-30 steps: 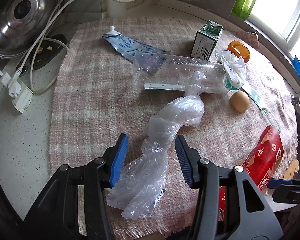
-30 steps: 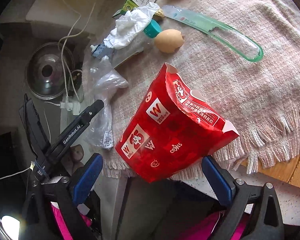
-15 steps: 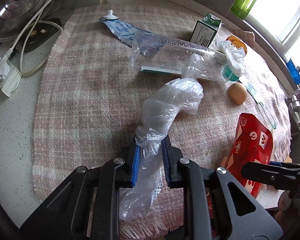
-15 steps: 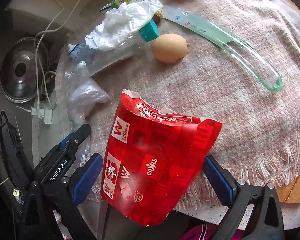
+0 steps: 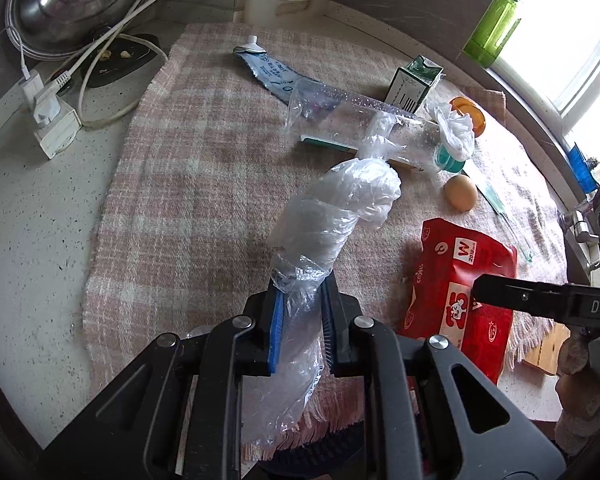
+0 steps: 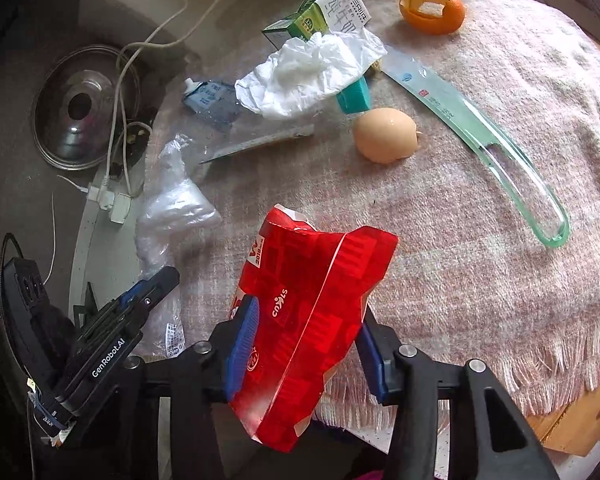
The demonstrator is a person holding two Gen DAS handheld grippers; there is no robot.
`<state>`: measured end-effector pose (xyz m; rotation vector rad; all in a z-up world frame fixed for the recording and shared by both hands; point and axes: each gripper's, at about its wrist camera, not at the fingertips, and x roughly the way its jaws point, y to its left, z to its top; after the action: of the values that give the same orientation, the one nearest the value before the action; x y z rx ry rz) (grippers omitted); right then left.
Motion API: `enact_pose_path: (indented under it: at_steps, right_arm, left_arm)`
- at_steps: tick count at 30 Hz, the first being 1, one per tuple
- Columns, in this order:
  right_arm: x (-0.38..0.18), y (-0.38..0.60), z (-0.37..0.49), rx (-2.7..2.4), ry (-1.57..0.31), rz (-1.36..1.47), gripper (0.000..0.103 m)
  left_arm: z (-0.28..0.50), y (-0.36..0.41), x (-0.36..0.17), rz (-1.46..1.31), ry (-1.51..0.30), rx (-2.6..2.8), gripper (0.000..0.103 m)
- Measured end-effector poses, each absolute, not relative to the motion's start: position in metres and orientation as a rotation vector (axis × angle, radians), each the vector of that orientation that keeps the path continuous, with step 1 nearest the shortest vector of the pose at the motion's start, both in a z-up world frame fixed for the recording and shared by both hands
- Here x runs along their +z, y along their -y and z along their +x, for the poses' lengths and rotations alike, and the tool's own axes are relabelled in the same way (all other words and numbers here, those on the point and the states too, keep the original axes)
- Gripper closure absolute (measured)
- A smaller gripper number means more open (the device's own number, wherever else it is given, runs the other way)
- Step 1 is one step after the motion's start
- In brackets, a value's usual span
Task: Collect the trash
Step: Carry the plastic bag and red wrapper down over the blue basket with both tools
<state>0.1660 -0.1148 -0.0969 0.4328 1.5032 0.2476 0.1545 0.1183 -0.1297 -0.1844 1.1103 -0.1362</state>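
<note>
The clear plastic bag (image 5: 332, 224) is thin and slippery, so I think it could slide out of the left gripper (image 5: 300, 320) if the hand lifts too fast. Its long twisted end pokes up toward the clear bottle (image 5: 360, 120) and could bump it. The red packet (image 6: 312, 312) is soft and looks empty, so a hard squeeze would only crush it, and it might fold and slip free. The egg (image 6: 384, 140) lies near the packet on the pink cloth (image 6: 480, 240). A careless swing could knock it and make it roll. The two grippers are close side by side, so they might bang into each other.

The left gripper's jaws are nearly together and are still closing a little. The blue pads (image 5: 278, 328) press on the thin neck of the plastic bag, so the bag is pinched between them. The bag lies at the near edge of the cloth, with its tail hanging past the fringe.

The right gripper (image 6: 304, 344) has its jaws about half way in and closing. The red packet is between them, and both pads touch its sides and dent it. It sits at the near edge of the cloth too.
</note>
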Motion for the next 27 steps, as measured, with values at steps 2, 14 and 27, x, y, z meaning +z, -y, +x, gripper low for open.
enact_pose_path:
  at_steps: [2, 14, 27]
  right_arm:
    - [-0.101, 0.118, 0.166, 0.256, -1.506, 0.448, 0.036]
    - [-0.090, 0.095, 0.163, 0.419, -1.443, 0.466, 0.073]
    - [-0.054, 0.109, 0.117, 0.540, -1.369, 0.330, 0.080]
  left_arm:
    - [0.150, -0.120, -0.130, -0.200, -1.103, -0.125, 0.088]
    - [0.108, -0.127, -0.117, -0.248, -1.064, -0.073, 0.088]
    - [0.025, -0.129, -0.108, -0.324, -1.054, -0.049, 0.088]
